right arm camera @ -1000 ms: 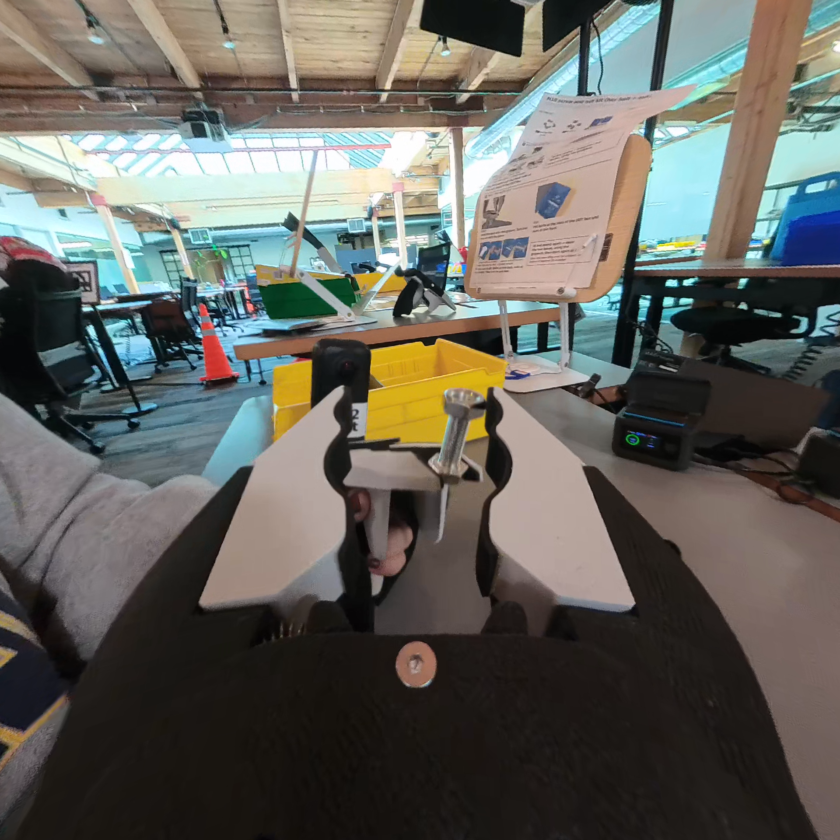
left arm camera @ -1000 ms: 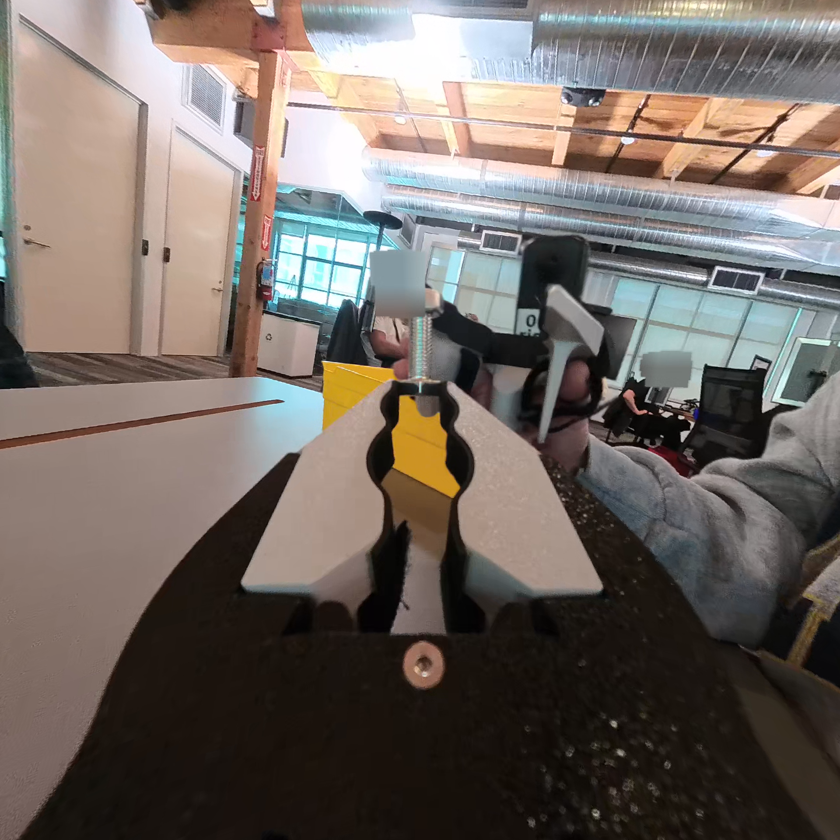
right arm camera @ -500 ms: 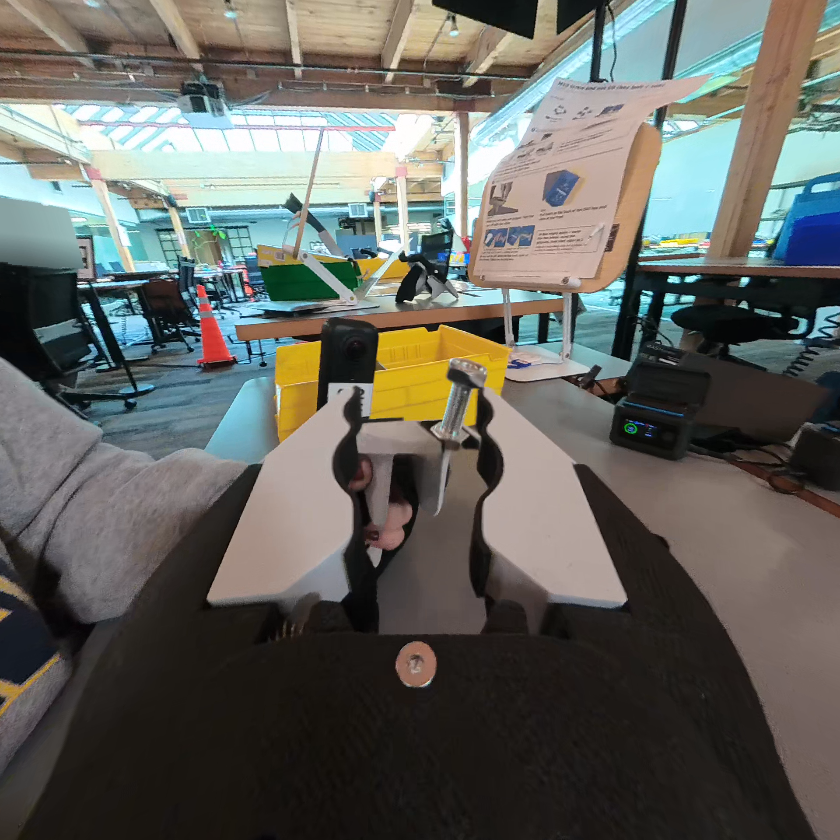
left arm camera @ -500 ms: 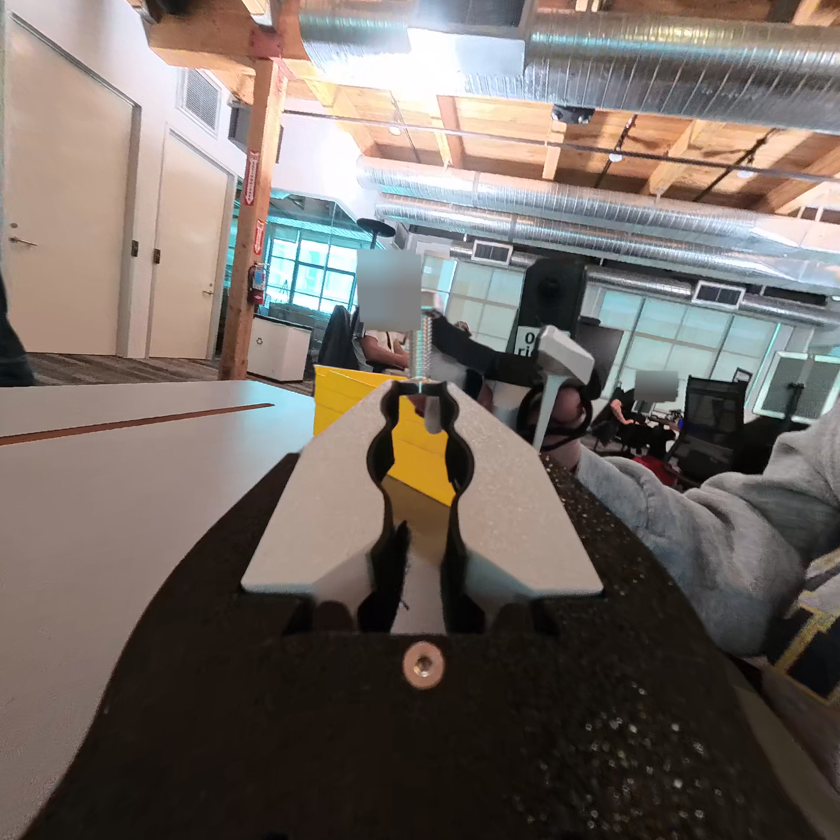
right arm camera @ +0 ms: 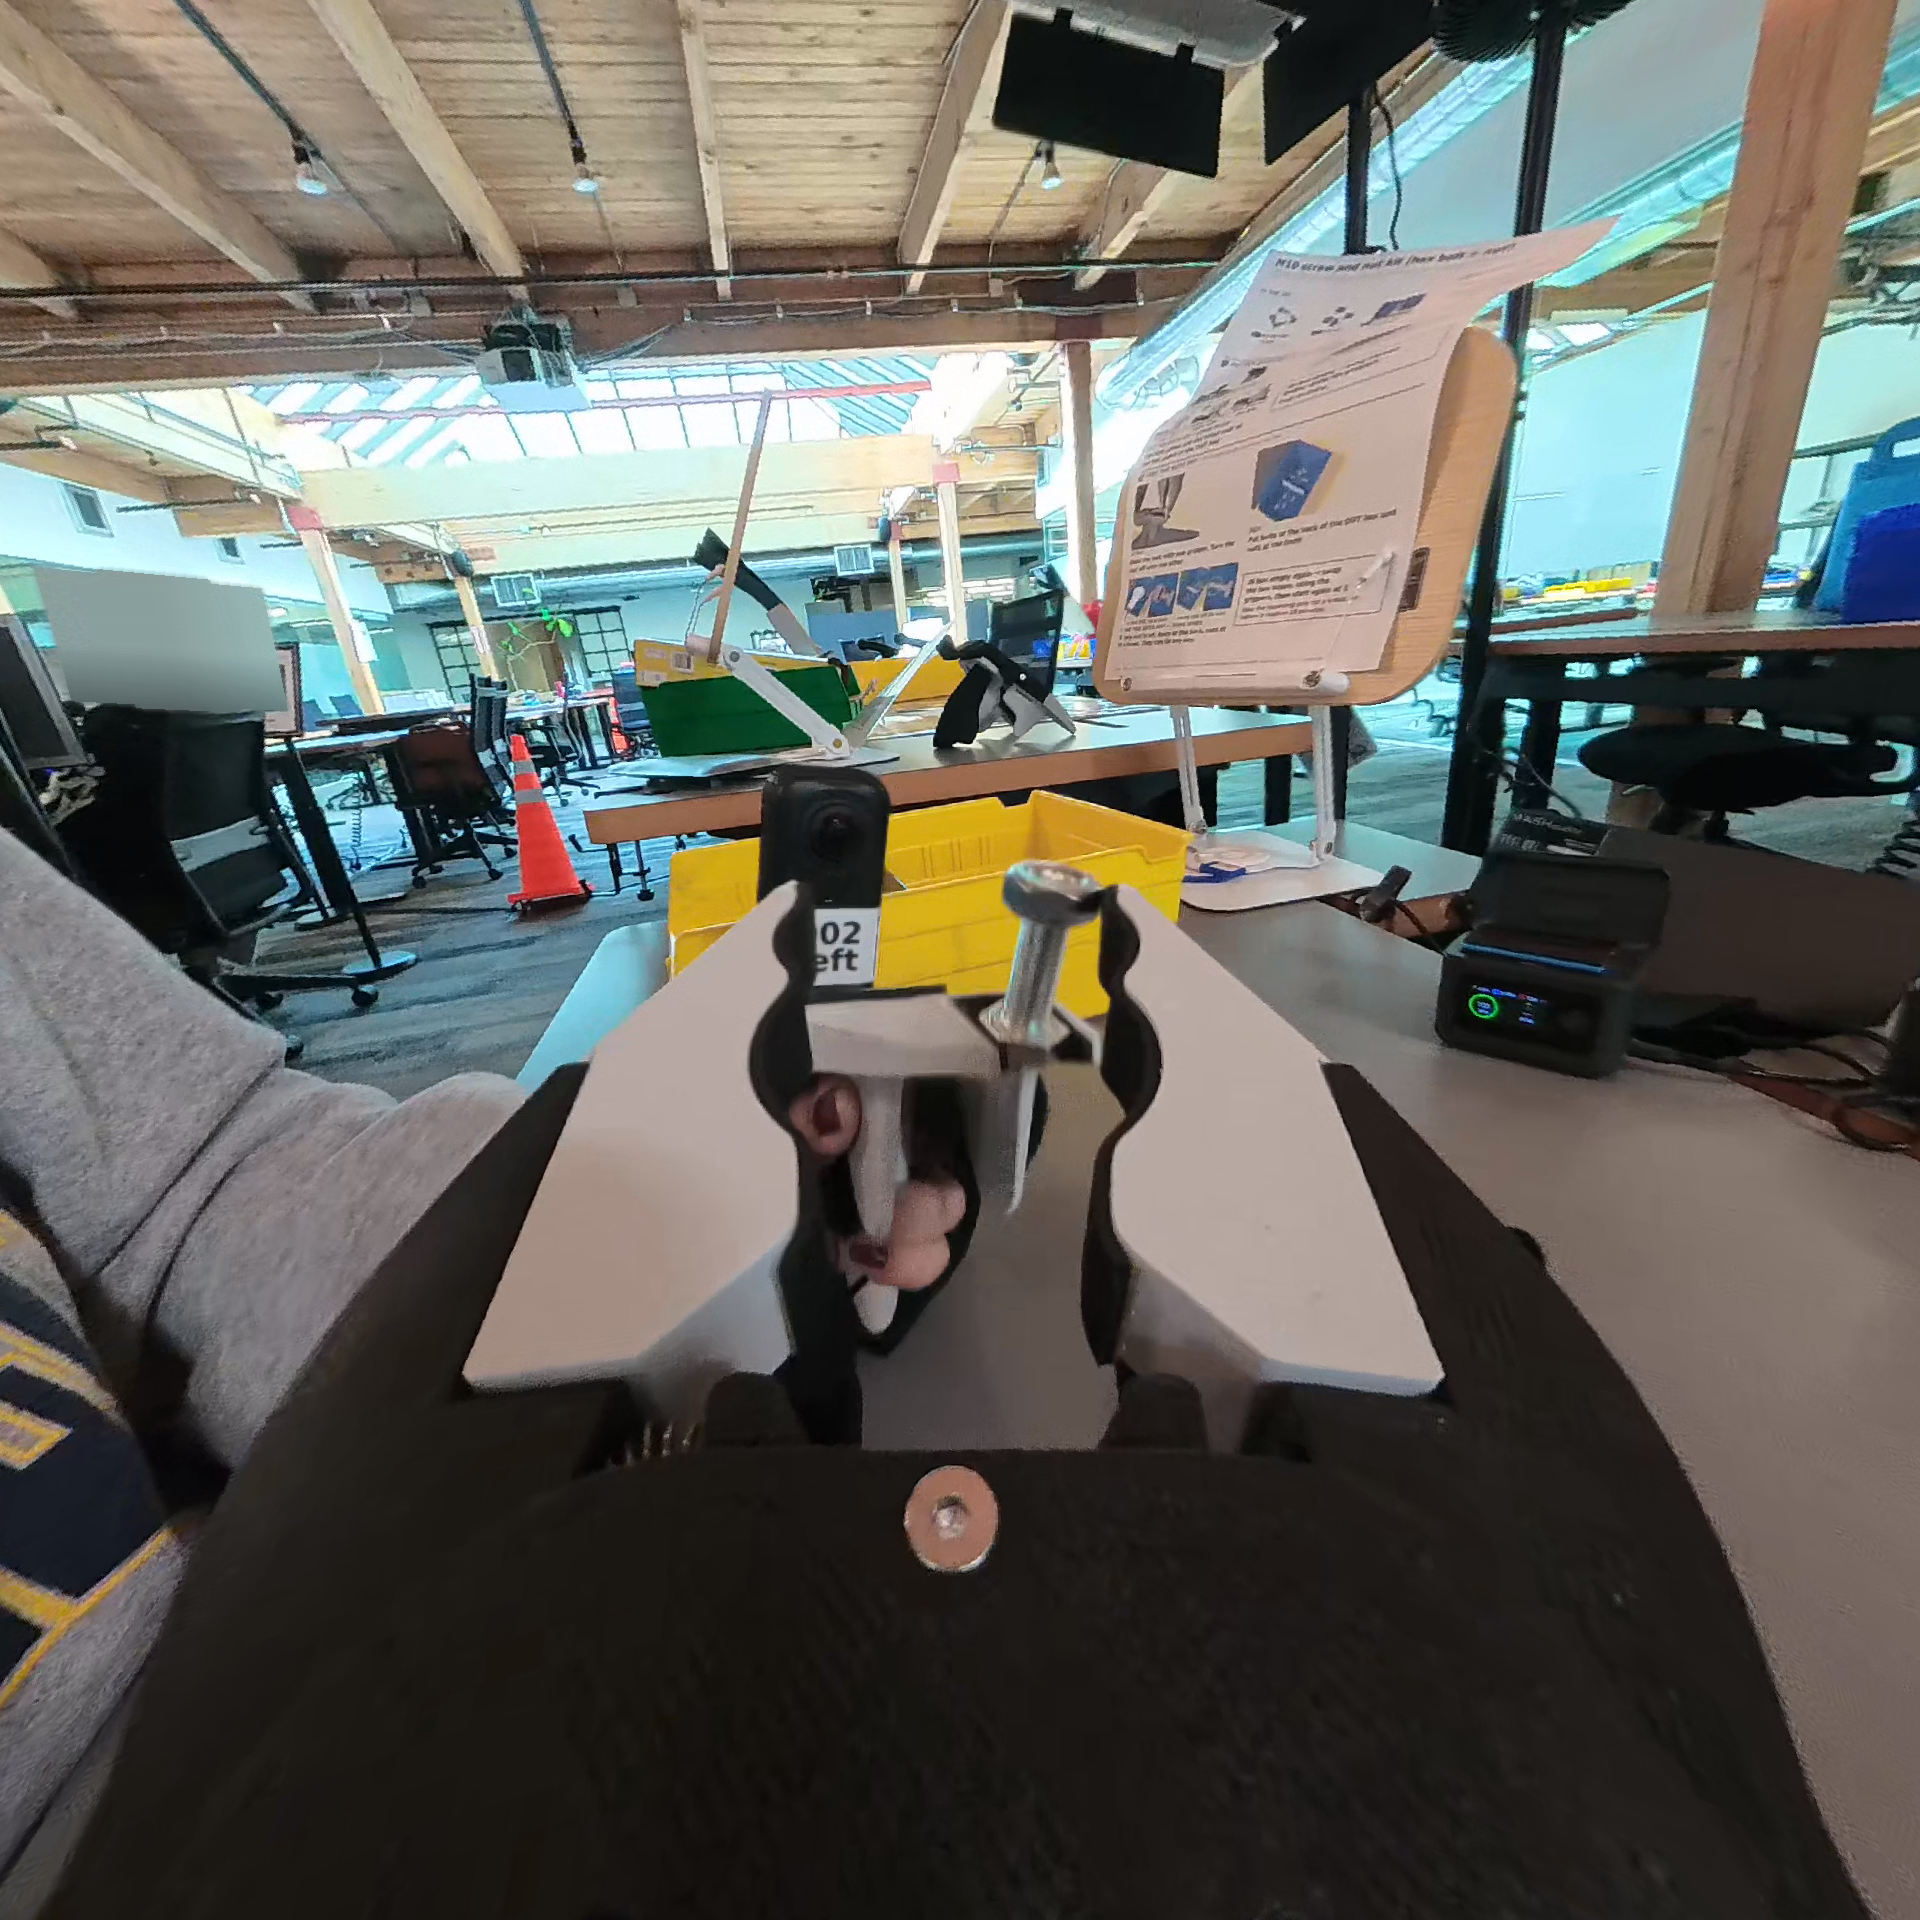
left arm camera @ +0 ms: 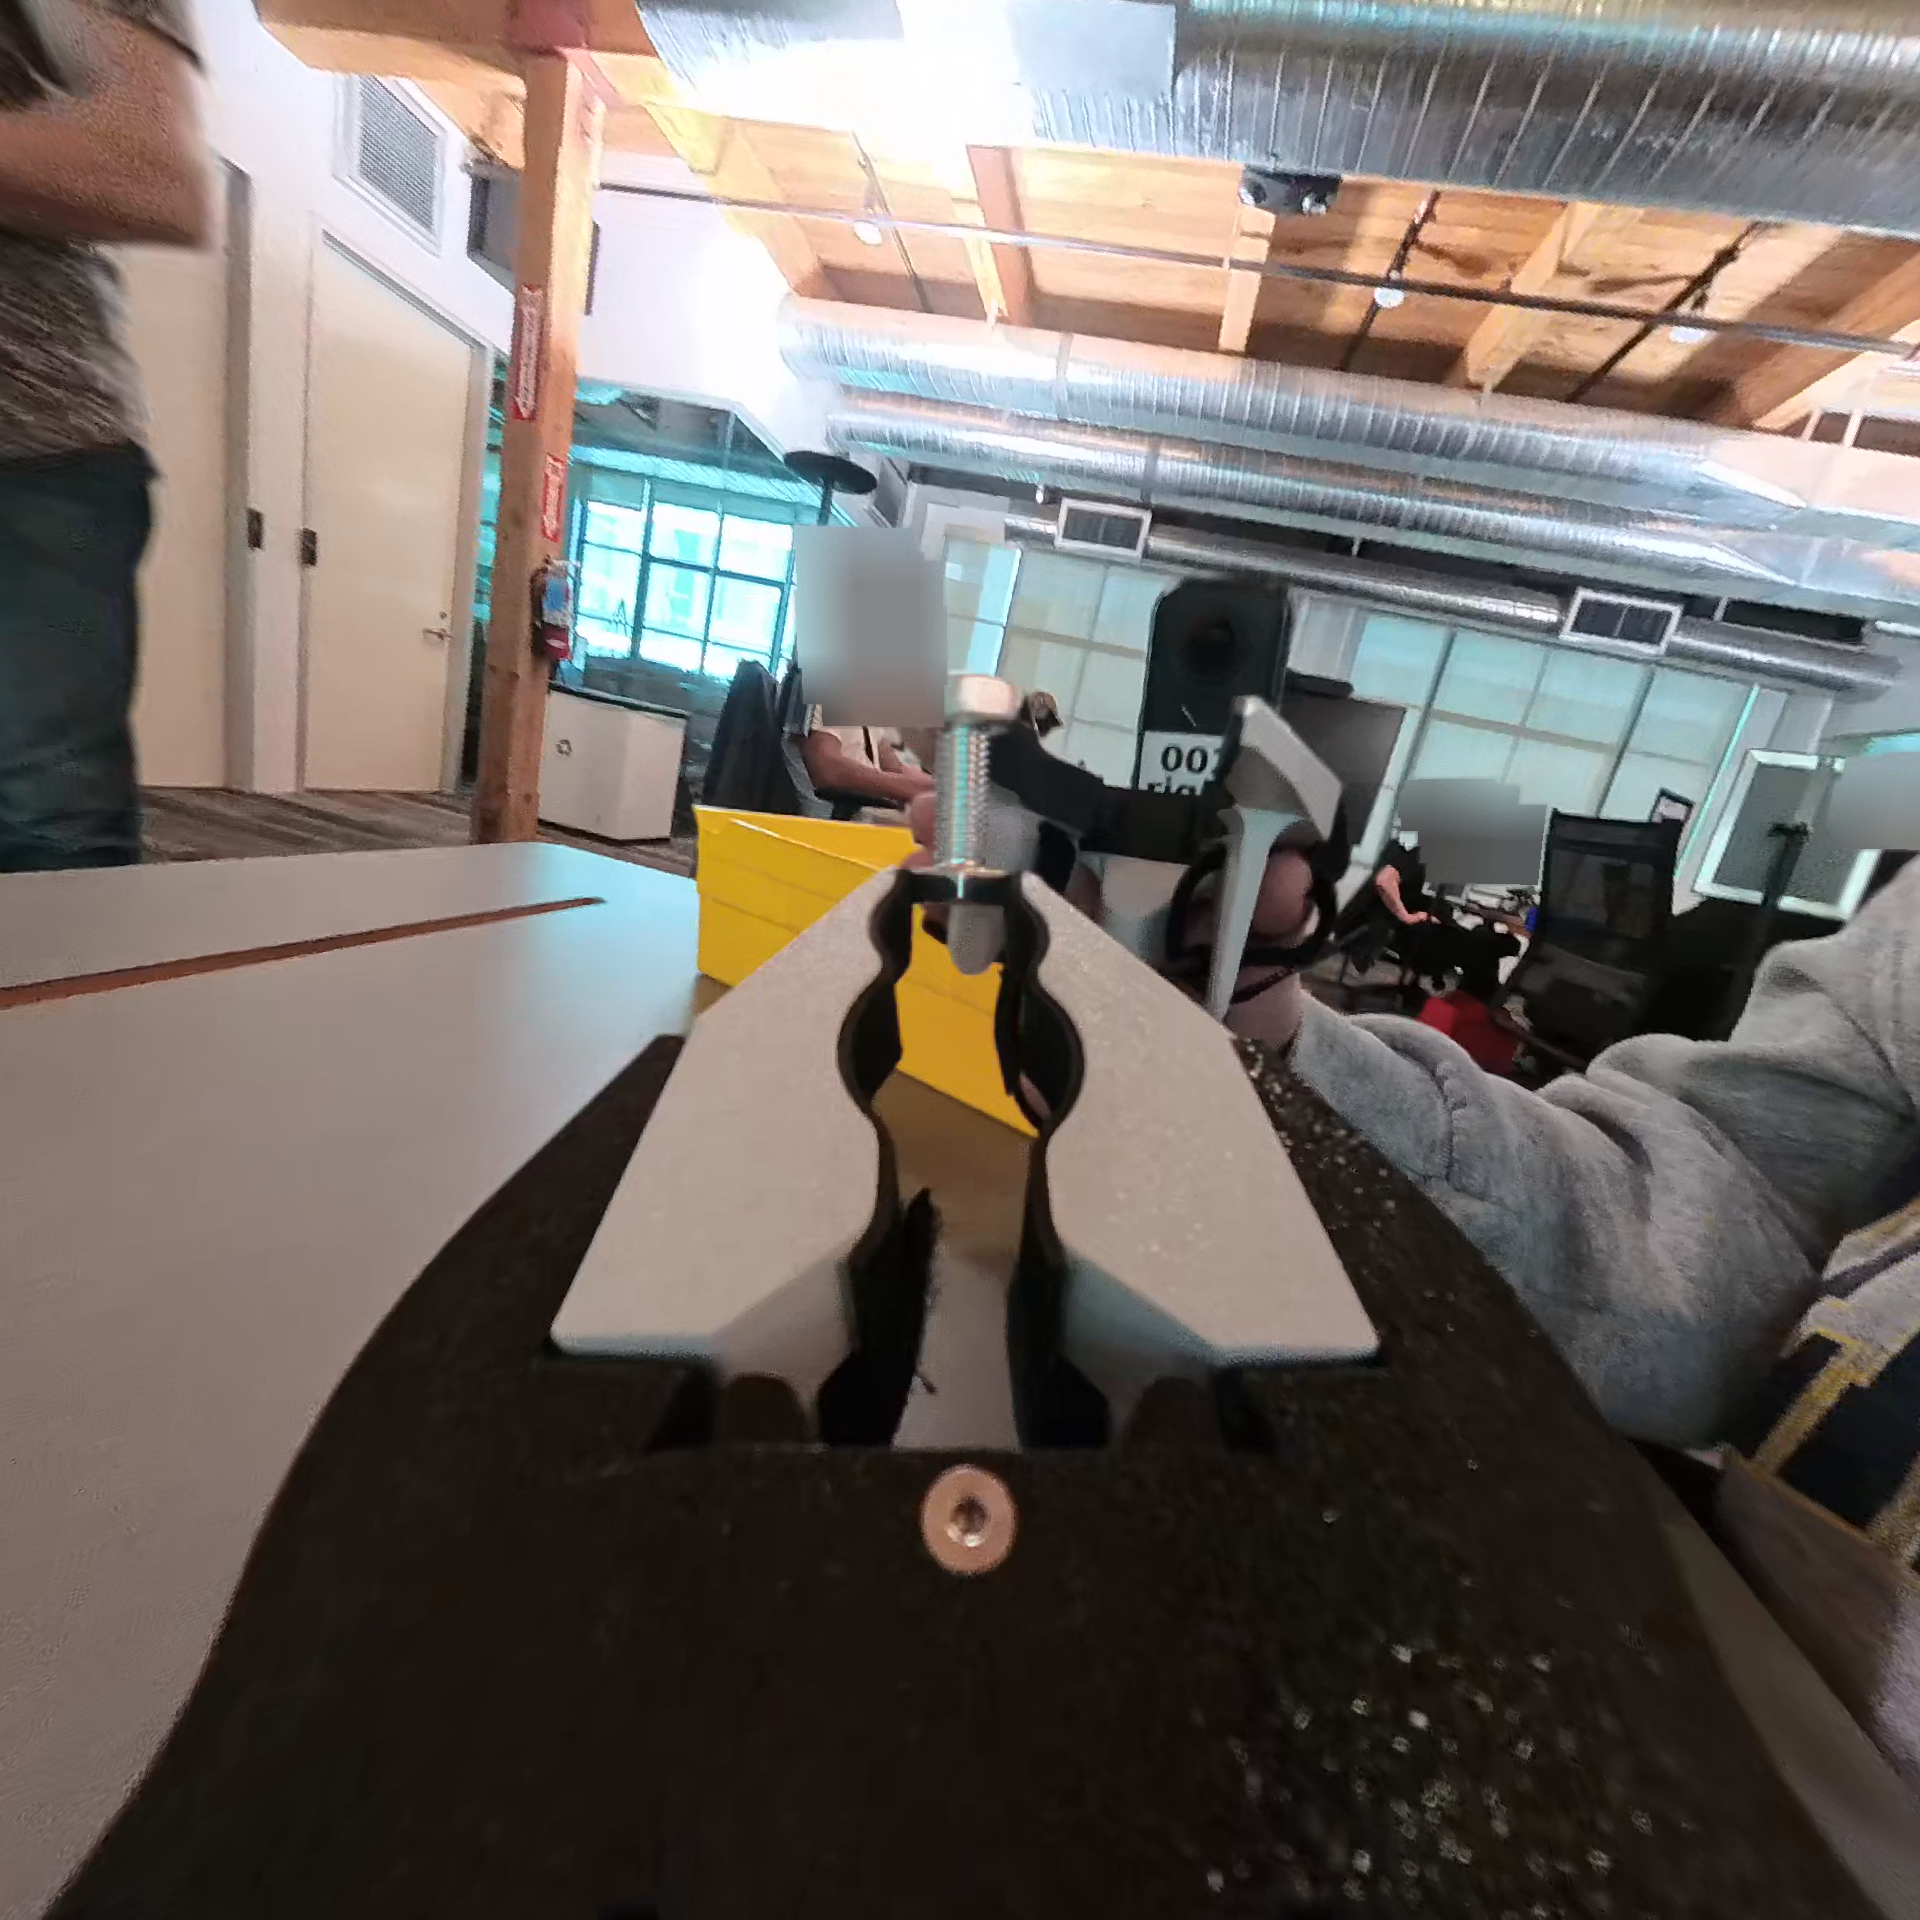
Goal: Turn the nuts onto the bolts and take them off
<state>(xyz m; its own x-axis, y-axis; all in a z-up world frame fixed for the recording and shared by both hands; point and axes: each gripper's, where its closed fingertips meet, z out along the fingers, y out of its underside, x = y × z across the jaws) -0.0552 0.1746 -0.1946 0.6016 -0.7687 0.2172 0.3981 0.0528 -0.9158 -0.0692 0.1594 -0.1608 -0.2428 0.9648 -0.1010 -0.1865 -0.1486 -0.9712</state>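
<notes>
Two grippers meet at one bolt [left arm camera: 964, 781].
Left gripper [left arm camera: 961, 902] pinches the nut [left arm camera: 961, 883]; right gripper [right arm camera: 951, 935] gapes, empty.

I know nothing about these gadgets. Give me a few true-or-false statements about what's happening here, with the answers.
1. The left tongs clamp a nut with a bolt threaded through it. True.
2. The bolt's head points downward. False: the head is at the top.
3. The right tongs are open. True.
4. The bin on the table behind is blue. False: it is yellow.
</notes>
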